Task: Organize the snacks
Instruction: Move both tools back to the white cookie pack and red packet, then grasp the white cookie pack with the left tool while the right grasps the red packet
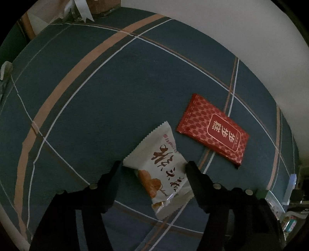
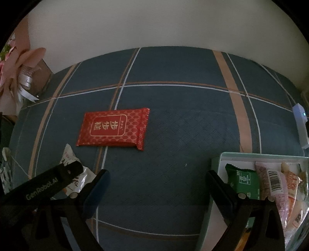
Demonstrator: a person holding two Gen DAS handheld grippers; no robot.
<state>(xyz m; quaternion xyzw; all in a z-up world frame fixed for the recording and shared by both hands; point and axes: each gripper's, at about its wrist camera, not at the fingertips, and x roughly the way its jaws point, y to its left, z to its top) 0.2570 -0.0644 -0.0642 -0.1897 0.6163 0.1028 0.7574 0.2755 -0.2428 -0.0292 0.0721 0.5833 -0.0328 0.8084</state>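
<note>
A white snack packet (image 1: 164,166) with brown writing lies on the blue plaid cloth (image 1: 115,96). My left gripper (image 1: 153,167) is open, its fingers on either side of the packet, close to its edges. A red snack packet (image 1: 212,129) lies flat just beyond it, also in the right wrist view (image 2: 114,129). My right gripper (image 2: 157,176) is open and empty above bare cloth. To its right a pale green box (image 2: 218,160) holds several snack packets, a green one (image 2: 243,181) among them. The left gripper's finger (image 2: 58,177) and the white packet (image 2: 77,173) show at the left.
A pink ribboned bouquet (image 2: 19,73) and a cardboard box (image 1: 102,5) stand at the far left end of the cloth. A white wall (image 2: 154,23) runs behind the table. A small white device (image 2: 301,125) sits at the right edge.
</note>
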